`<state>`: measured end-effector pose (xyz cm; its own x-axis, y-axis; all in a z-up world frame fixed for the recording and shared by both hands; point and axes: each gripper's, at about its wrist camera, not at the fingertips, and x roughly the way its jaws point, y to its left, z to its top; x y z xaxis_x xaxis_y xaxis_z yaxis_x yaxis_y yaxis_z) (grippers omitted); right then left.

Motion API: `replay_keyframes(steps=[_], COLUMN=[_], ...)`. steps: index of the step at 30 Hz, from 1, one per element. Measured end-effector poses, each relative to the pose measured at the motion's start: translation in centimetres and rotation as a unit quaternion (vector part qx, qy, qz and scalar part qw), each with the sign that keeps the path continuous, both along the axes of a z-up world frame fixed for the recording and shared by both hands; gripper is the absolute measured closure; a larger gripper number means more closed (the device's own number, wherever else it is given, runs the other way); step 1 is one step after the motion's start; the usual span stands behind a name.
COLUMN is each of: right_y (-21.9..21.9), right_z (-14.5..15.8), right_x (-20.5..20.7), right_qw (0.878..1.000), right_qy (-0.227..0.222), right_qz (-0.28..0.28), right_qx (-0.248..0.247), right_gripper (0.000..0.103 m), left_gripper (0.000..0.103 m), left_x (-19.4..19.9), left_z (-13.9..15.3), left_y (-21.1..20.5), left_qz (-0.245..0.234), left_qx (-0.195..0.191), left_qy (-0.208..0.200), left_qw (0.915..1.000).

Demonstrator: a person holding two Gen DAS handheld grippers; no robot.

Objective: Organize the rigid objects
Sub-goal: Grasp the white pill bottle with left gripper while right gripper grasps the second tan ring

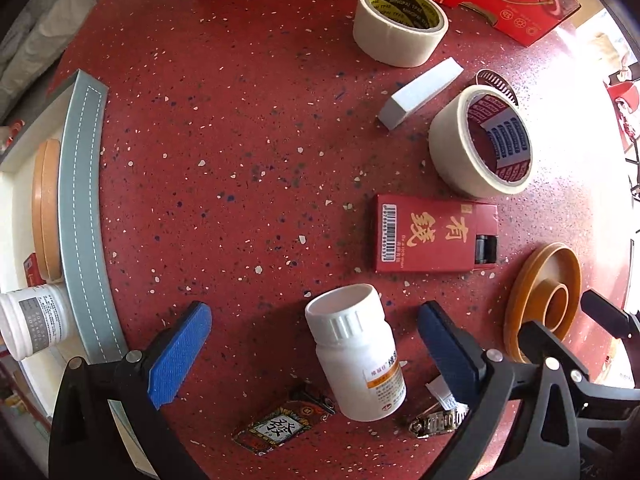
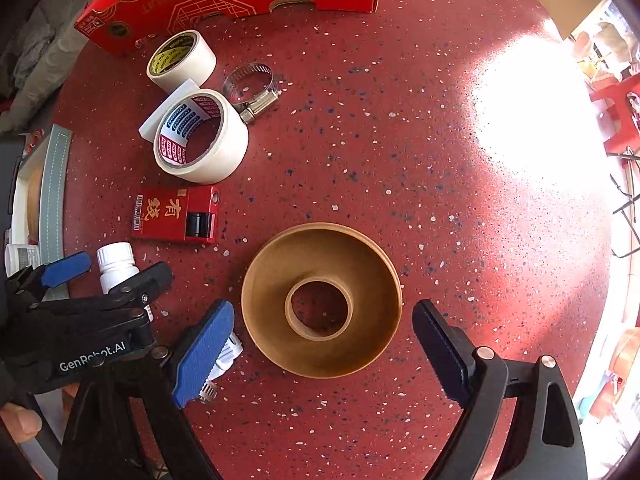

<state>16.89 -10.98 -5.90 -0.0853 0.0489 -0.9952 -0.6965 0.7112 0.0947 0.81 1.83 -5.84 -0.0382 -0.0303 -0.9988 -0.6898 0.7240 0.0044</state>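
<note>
1. Speckled red terrazzo-like tabletop point(image 2: 400, 160), glossy, with a bright glare patch at one side.
2. Left hand-held gripper point(image 1: 314, 354) spread wide, blue ribbed pads flanking an upright white plastic bottle point(image 1: 354, 350) with a fluted cap; no contact visible.
3. Right hand-held gripper point(image 2: 322, 354) spread wide above a tan spool-shaped ring point(image 2: 320, 300), smooth, with a raised inner hub; pads clear of its rim.
4. Two cream masking-tape rolls point(image 1: 400, 26), point(image 1: 482, 140), a white rectangular block point(image 1: 420, 92) between them.
5. Flat red printed box point(image 1: 434, 240) just beyond the bottle.
6. Steel hose clamp point(image 2: 252, 90) near the tapes.
7. Grey stitched tray rim point(image 1: 82, 200) at the left edge.
</note>
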Motion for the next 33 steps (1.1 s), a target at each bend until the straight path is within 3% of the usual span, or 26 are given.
replay_keyframes(steps=[8,9,12,17,20,23,27,33], right_y=[1.4,1.4,3.1,3.9,1.3,-1.8,-1.9,-2.4], right_z=[-1.8,-1.8,-1.9,-2.2,-2.4,-2.8,-3.0,-4.6], right_x=[3.0,3.1,1.0,-0.4,1.5,4.1,4.9,4.2], right_qw=[1.0,1.0,0.998,0.989,0.994,0.999,0.998,0.999], right_qy=[0.005,0.006,0.014,-0.037,-0.061,-0.034,-0.039,-0.035], right_qz=[0.012,0.02,0.065,0.143,0.086,0.022,0.039,0.022], right_qx=[0.01,0.015,0.024,-0.005,-0.031,-0.028,-0.033,-0.035], right_gripper=[0.009,0.009,0.009,0.008,0.008,0.006,0.005,0.001], left_gripper=[0.0,0.0,0.0,0.0,0.0,0.0,0.0,0.0], left_x=[0.0,-0.5,-1.1,-0.7,0.9,2.1,2.4,1.7], left_z=[0.0,-1.1,-1.3,-1.9,-1.6,-1.4,-1.1,0.0], left_y=[1.0,2.0,2.8,1.5,-0.4,-2.0,-2.9,-3.3], left_qz=[0.004,0.003,0.027,0.024,0.004,-0.012,-0.016,-0.012], left_qx=[-0.003,-0.009,-0.009,-0.012,-0.015,-0.005,0.009,0.015], left_qy=[0.004,0.009,0.008,0.009,0.0,-0.002,-0.011,-0.019], left_qw=[1.0,0.9999,0.9996,0.9996,0.9999,0.9999,0.9998,0.9996])
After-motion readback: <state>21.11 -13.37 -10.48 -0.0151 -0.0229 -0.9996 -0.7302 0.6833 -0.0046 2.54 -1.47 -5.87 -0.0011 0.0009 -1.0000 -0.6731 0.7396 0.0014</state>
